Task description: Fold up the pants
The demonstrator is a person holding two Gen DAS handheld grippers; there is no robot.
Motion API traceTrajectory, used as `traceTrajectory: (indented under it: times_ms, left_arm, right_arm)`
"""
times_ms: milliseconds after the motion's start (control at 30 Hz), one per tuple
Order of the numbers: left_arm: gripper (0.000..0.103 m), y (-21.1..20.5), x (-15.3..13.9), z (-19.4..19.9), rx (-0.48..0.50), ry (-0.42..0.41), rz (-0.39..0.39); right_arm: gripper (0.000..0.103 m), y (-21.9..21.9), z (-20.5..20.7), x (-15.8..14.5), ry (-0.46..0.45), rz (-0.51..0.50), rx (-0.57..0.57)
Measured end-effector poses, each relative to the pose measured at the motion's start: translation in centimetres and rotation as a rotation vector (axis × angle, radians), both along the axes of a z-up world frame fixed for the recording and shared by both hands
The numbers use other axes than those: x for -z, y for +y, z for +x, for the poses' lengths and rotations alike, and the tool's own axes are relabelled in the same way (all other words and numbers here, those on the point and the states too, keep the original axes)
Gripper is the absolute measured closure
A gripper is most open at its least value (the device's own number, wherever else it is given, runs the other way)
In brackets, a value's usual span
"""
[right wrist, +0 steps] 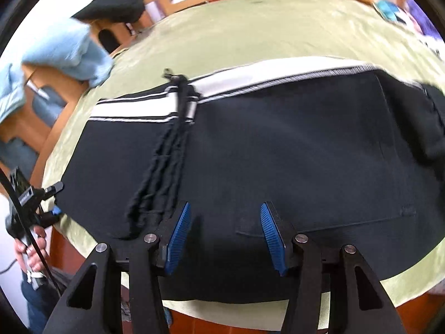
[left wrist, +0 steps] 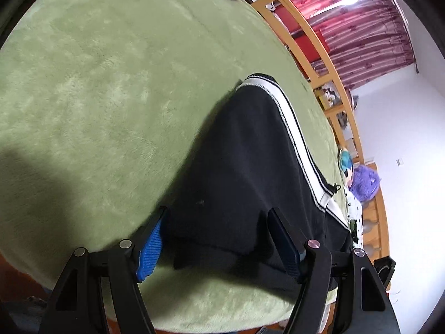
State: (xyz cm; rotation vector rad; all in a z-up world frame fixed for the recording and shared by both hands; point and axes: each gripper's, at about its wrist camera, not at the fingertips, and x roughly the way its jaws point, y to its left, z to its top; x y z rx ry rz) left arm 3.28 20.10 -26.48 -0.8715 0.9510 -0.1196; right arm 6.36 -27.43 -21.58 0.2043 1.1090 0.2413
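Green blanket-covered bed [left wrist: 97, 83], black pants [left wrist: 244, 153] laid near its edge; both grippers' fingers [right wrist: 179, 239] spread apart, nothing gripped, so layers could be bunched if grabbed unevenly.

This is a home bedroom: a wide bed spread with a plush green blanket [left wrist: 111, 97] fills most of both views, bounded by a light wooden bed frame [left wrist: 319, 55] that arcs across the upper right of the left wrist view. Behind the frame hang dark red patterned curtains [left wrist: 361, 27] with daylight showing through (so a window sits behind them), next to a plain white wall [left wrist: 411, 153]. A purple plush toy [left wrist: 364, 181] sits at the right edge of that view, and a light blue blanket [right wrist: 69, 53] is heaped at the upper left of the right wrist view.
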Motion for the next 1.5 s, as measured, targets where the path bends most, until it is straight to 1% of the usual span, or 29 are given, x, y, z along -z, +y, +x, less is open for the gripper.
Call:
traceTrajectory:
  times_ms: [67,100,167,200,233,267,300,400,433,533,600,700,800,867,933,1000,1033,1133,1167,1200,1233,1267,1300,1333,1367,1400,1433,1467,1500]
  left_arm:
    - [0.036,-0.7,-0.2,0.3,-0.005,-0.006,0.034]
    - [0.04,-1.0,-0.3,0.4,-0.009,-0.009,0.048]
    - [0.065,-1.1,-0.4,0.4,-0.028,-0.014,0.076]
    - [0.074,-1.1,-0.7,0.2,-0.031,-0.04,0.07]
    - [0.078,-1.1,-1.1,0.3,-0.017,-0.059,0.074]
    - [0.08,-1.3,-1.9,0.5,0.0,-0.062,0.108]
    - [0.08,-1.8,-3.0,0.6,0.023,-0.059,0.164]
    - [0.082,-3.6,-7.2,0.3,0.041,-0.117,0.279]
    - [0.082,-4.0,-8.1,0.3,0.043,-0.12,0.292]
    - [0.082,-7.0,-12.5,0.8,0.062,-0.156,0.419]
    - [0.083,-10.8,-16.3,1.2,0.091,-0.225,0.542]
    - [0.083,-16.5,-20.5,1.7,0.143,-0.306,0.644]
    - [0.084,-23.1,-24.0,2.3,0.229,-0.369,0.681]
    - [0.085,-27.6,-25.6,2.6,0.279,-0.412,0.703]
    - [0.085,-32.4,-26.8,2.9,0.342,-0.458,0.712]
    - [0.086,-38.1,-27.4,3.4,0.42,-0.496,0.695]
    - [0.086,-39.7,-27.4,3.4,0.442,-0.503,0.683]
    - [0.086,-46.5,-26.6,4.0,0.534,-0.523,0.599]
    - [0.086,-48.7,-25.9,4.5,0.554,-0.535,0.536]
    - [0.086,-49.8,-25.4,4.5,0.574,-0.536,0.489]
    - [0.081,-50.8,-24.6,4.9,0.614,-0.517,0.433]
    - [0.078,-51.5,-23.7,5.5,0.664,-0.478,0.36]
    - [0.074,-51.7,-22.5,6.3,0.696,-0.423,0.263]
    - [0.073,-51.3,-21.8,6.3,0.687,-0.397,0.228]
    - [0.068,-50.8,-21.3,6.3,0.673,-0.391,0.233]
    - [0.064,-50.0,-20.9,6.1,0.647,-0.398,0.28]
    - [0.055,-49.4,-20.6,5.8,0.633,-0.402,0.31]
    - [0.049,-48.3,-20.1,5.5,0.611,-0.403,0.354]
    - [0.048,-47.3,-19.6,5.1,0.595,-0.396,0.387]
  right_arm:
    - [0.051,-0.3,-0.1,-0.2,-0.001,0.003,-0.002]
    - [0.051,-0.3,0.0,-0.2,-0.005,-0.003,-0.004]
    - [0.051,-0.5,-0.2,-0.5,-0.022,-0.027,-0.008]
    - [0.051,-0.6,-0.3,-0.6,-0.029,-0.038,-0.006]
    - [0.051,-1.1,-0.5,-0.9,-0.04,-0.049,0.0]
    - [0.051,-1.6,-0.5,-1.1,-0.046,-0.053,0.008]
    - [0.051,-2.2,-0.7,-1.3,-0.053,-0.053,0.019]
    - [0.051,-4.5,-1.1,-2.3,-0.081,-0.059,0.07]
    - [0.051,-5.5,-1.3,-2.7,-0.093,-0.063,0.093]
    - [0.051,-9.5,-2.2,-4.5,-0.14,-0.066,0.186]
    - [0.051,-11.9,-3.0,-5.6,-0.169,-0.084,0.239]
    - [0.051,-15.9,-4.7,-7.2,-0.21,-0.158,0.327]
    - [0.051,-19.6,-6.3,-7.8,-0.237,-0.216,0.402]
    - [0.05,-21.8,-7.5,-7.7,-0.248,-0.212,0.433]
    - [0.05,-24.4,-8.5,-7.4,-0.248,-0.202,0.482]
    - [0.05,-26.4,-9.1,-6.9,-0.24,-0.177,0.526]
    - [0.05,-28.0,-9.4,-6.5,-0.223,-0.158,0.559]
    - [0.05,-31.0,-10.5,-5.9,-0.197,-0.123,0.627]
    - [0.05,-31.8,-10.9,-5.8,-0.191,-0.119,0.647]
    - [0.05,-32.5,-11.2,-5.9,-0.188,-0.12,0.665]
    - [0.05,-33.1,-11.3,-5.9,-0.193,-0.118,0.678]
    - [0.05,-33.5,-11.6,-6.1,-0.202,-0.11,0.688]
    - [0.05,-33.8,-11.8,-6.3,-0.211,-0.094,0.692]
    - [0.05,-34.0,-11.9,-6.4,-0.22,-0.073,0.691]
    - [0.05,-34.0,-12.0,-6.4,-0.225,-0.056,0.682]
    - [0.05,-33.8,-11.9,-6.3,-0.227,-0.045,0.666]
    - [0.05,-33.4,-12.0,-6.1,-0.227,-0.044,0.656]
    - [0.05,-33.0,-11.9,-6.1,-0.226,-0.039,0.641]
    - [0.05,-32.5,-11.6,-5.9,-0.227,-0.022,0.623]
